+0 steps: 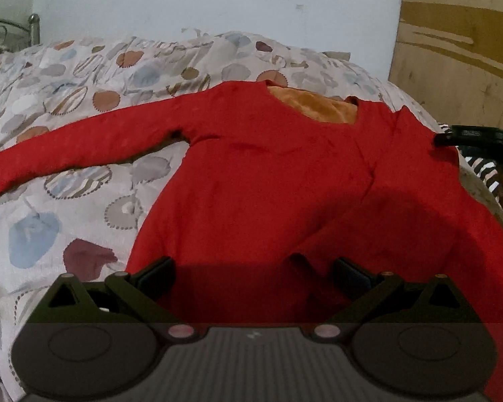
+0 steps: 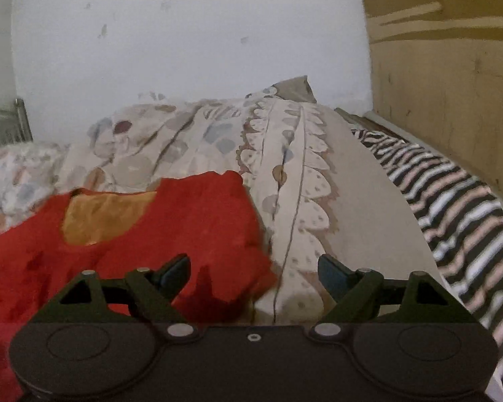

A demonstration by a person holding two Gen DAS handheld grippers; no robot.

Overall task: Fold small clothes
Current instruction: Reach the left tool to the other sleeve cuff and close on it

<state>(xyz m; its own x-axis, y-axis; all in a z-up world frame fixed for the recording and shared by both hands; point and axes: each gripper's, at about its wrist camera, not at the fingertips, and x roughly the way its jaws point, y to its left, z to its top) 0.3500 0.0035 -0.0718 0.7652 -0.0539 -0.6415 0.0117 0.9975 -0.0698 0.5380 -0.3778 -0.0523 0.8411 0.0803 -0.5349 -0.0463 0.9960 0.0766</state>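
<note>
1. The bed [image 1: 50, 201] carries everything; its quilt is soft and rumpled, pale with printed round blobs in blue, brown and grey, and a scalloped border shows in the right wrist view.
2. The red top [image 1: 268, 184] lies spread flat on the quilt directly ahead of the left gripper [image 1: 251, 276], long axis running away from it toward the neckline. One sleeve [image 1: 84, 147] stretches far out to the left; the right side already looks folded inward. The knit seems thin and limp, with an orange lining [image 1: 315, 107] showing at the neck.
3. A striped cloth [image 2: 452, 201], black, white and pink, lies along the bed's right edge, apart from the top.
4. The left gripper's fingers stand wide over the hem, holding nothing; it is nearer the outstretched sleeve, so that fold is likely its job.
5. The right gripper [image 2: 253, 269] is also spread wide and empty, beside the top's right shoulder.
</note>
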